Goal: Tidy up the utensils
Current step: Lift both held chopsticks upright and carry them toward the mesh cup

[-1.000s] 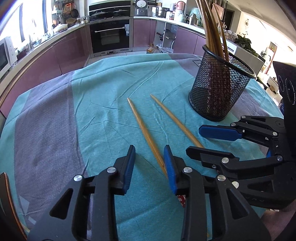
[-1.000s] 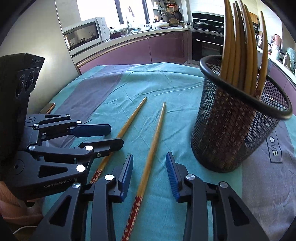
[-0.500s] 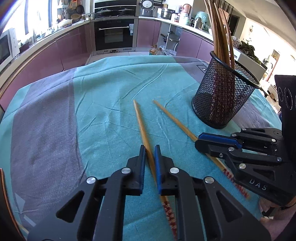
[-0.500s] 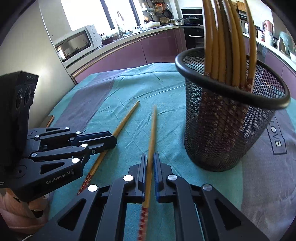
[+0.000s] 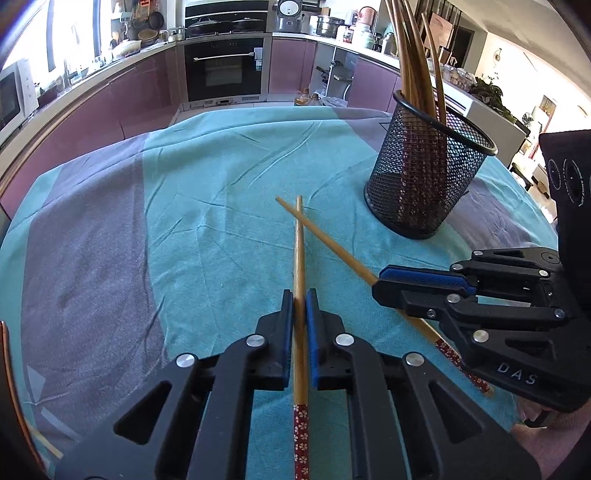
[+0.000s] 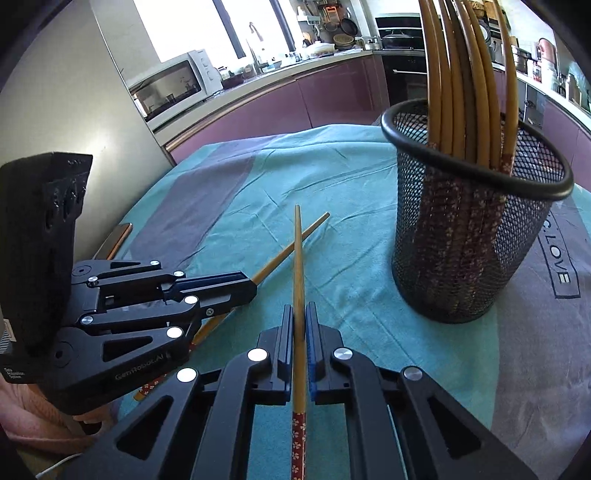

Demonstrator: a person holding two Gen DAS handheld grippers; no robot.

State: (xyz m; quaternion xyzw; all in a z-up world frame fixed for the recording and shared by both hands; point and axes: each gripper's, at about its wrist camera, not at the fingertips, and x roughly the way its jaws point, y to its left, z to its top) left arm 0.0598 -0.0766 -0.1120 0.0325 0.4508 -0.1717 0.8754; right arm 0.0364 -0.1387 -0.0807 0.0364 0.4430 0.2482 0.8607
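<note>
Teal cloth (image 5: 221,192) covers the table, purple cabinets (image 5: 110,107) behind.

bright daylight pours through the kitchen windows (image 6: 192,26), blown out white. the tablecloth (image 5: 207,206) is evenly lit, shadows soft. fisheye bending curves the counters; corners go dark. focus stays sharp.

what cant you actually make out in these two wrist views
- Left wrist view: the left gripper covers part of its chopstick, whose patterned end the bottom edge cuts off.
- Left wrist view: the right gripper hides where it clamps the other chopstick.
- Right wrist view: the mesh holder blurs the lower ends of the chopsticks inside; their tips run off the top edge.
- Either view: whether the crossed tips touch.
</note>
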